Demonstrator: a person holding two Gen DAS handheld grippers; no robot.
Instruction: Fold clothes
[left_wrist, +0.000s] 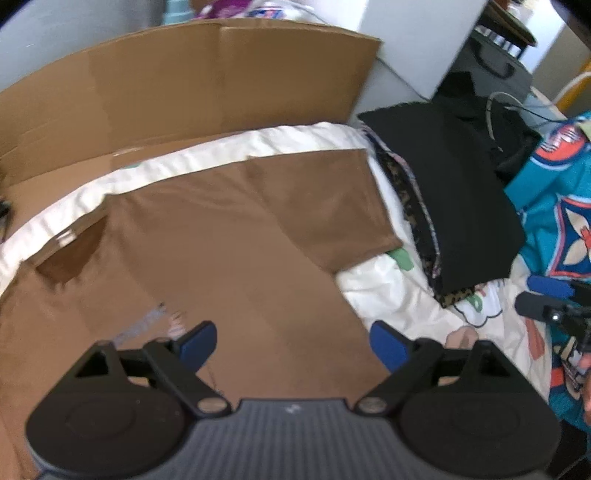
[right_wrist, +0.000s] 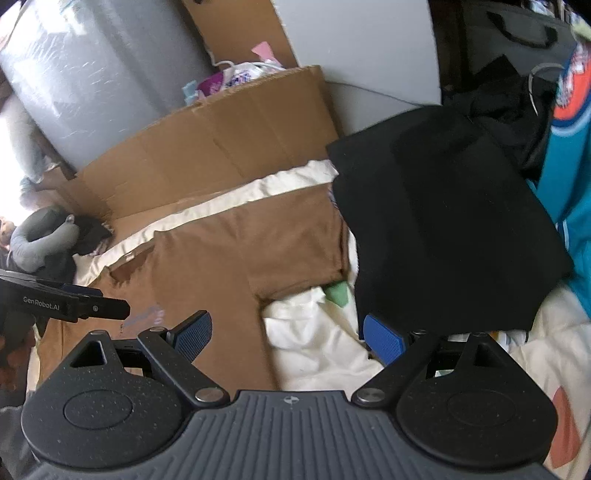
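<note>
A brown T-shirt (left_wrist: 229, 229) lies spread flat on white bedding (left_wrist: 391, 291), collar toward the far left and one short sleeve (left_wrist: 332, 206) pointing right. My left gripper (left_wrist: 293, 345) hangs open just above the shirt's lower body, with only cloth showing between its blue pads (left_wrist: 388, 347). My right gripper (right_wrist: 288, 336) is open too. One of its fingers is over the brown T-shirt (right_wrist: 221, 258), the other over the white bedding (right_wrist: 317, 332) next to a folded black garment (right_wrist: 443, 221). Each gripper shows at the edge of the other's view: right gripper (left_wrist: 532, 295), left gripper (right_wrist: 110, 308).
A flattened cardboard sheet (left_wrist: 184, 81) stands behind the bed. The black garment (left_wrist: 461, 192) tops a stack of folded clothes at right, with a teal printed jersey (left_wrist: 554, 206) beyond it. A grey wrapped roll (right_wrist: 92, 74) and a grey neck pillow (right_wrist: 40, 240) sit at far left.
</note>
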